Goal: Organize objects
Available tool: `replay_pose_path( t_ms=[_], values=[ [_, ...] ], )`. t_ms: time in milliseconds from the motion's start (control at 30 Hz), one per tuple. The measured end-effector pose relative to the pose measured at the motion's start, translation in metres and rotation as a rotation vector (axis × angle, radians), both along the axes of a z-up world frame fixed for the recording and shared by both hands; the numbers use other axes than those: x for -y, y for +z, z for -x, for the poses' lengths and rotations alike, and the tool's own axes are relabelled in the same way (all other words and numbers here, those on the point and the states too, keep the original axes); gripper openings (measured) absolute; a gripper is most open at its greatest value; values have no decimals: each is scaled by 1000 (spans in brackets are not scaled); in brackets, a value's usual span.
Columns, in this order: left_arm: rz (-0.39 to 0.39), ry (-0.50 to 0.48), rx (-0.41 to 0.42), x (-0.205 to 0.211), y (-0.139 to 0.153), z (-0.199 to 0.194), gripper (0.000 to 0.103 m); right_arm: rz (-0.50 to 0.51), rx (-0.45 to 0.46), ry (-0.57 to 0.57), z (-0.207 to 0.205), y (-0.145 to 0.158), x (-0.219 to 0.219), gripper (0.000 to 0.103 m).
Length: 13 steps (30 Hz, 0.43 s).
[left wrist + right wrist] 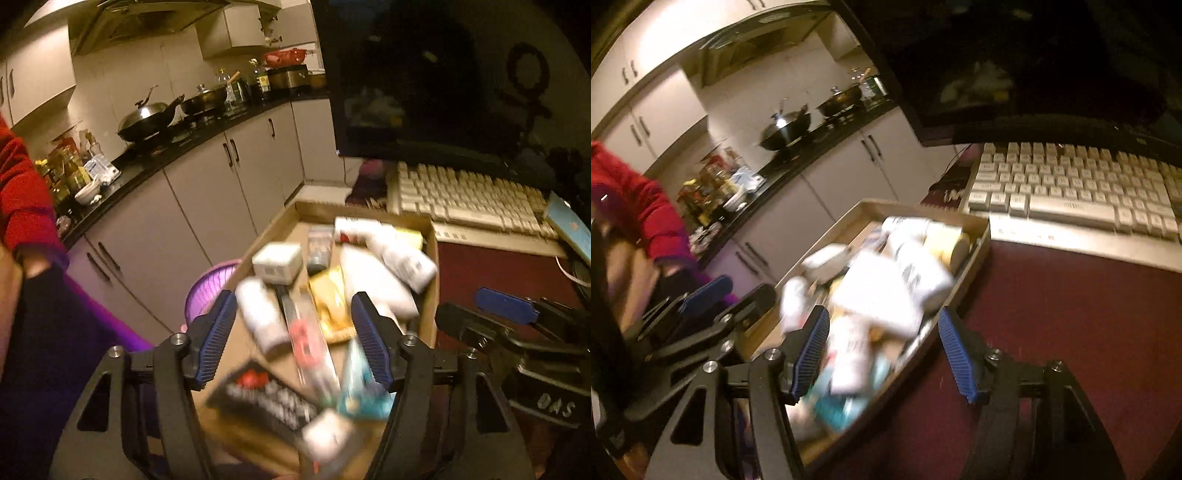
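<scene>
A shallow cardboard box (430,236) lies on the dark red desk (1071,314), its long axis running from the near edge toward the white keyboard (1071,192) at the far edge. It holds blurred white bottles (404,258), a yellow packet (330,299) and a black packet (266,398). The left gripper (295,339) and right gripper (882,354) hover over the box, jaws apart, gripping nothing.

Ribbed blue pads (218,339) are carried on black gripper arms. White bottles (402,254) and a yellow packet (328,295) are seen in a brown cardboard box (979,236). A cream keyboard (1071,188) is set on a dark red table (1071,314). A red sleeve (22,192) is seen.
</scene>
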<state>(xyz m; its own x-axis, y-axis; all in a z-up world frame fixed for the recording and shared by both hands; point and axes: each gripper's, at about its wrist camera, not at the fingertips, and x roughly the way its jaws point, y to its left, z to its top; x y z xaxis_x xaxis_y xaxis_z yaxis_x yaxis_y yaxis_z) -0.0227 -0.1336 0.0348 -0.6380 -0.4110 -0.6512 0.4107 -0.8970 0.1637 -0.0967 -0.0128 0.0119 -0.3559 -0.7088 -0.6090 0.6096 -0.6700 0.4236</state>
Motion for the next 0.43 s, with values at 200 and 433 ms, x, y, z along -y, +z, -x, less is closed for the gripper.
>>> replay_pose_path(
  t_ms=[200, 433],
  values=[
    [-74, -35, 48, -26, -23, -39, 66, -48, 16, -1, -41, -16, -30, 62],
    [-65, -18, 98, -36, -38, -52, 66, -62, 32, 16, -57, -26, -37, 62]
  ],
)
